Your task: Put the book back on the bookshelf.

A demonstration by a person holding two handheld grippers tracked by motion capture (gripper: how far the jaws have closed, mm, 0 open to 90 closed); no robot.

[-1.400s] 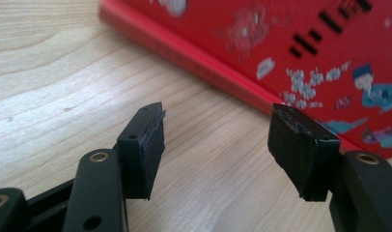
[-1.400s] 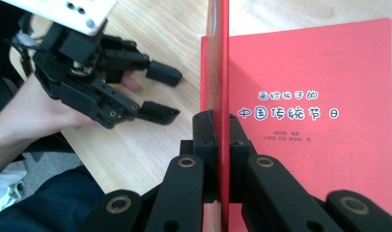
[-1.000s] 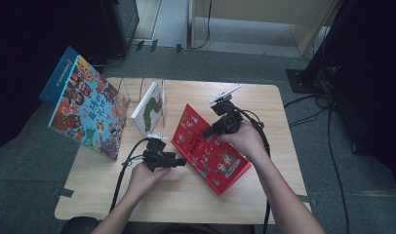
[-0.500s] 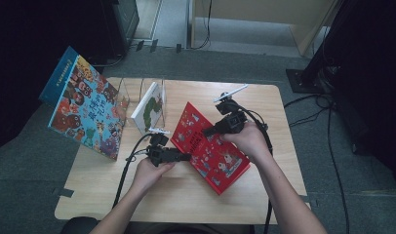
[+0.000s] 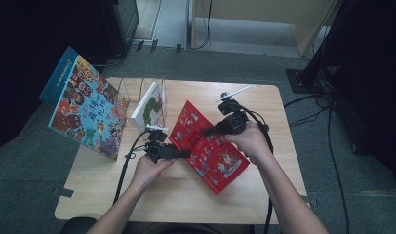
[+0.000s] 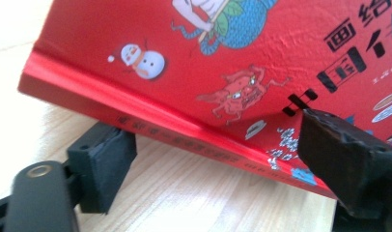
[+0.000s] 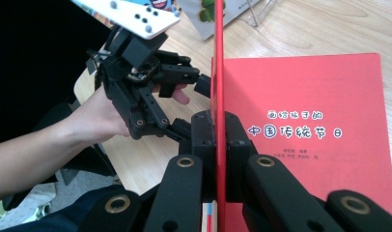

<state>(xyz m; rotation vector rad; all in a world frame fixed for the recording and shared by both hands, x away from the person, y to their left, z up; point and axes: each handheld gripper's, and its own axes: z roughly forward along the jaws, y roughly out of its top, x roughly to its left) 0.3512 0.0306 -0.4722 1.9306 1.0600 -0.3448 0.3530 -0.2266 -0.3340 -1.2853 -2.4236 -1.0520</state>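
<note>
- Right tongs (image 7: pixel 217 140) are clamped on the lifted front cover (image 7: pixel 217 72) of the red picture book (image 5: pixel 208 146), holding it edge-up.
- Left tongs (image 6: pixel 208 159) have just been opening; the jaws straddle the book's spine edge without pressing.
- The book lies mid-tabletop (image 5: pixel 264 112).
- Risk, as I judge it: with one grip only, the cover could slip or crease.
- Title page (image 7: pixel 305 125) reads "画给孩子的 中国传统节日".
</note>
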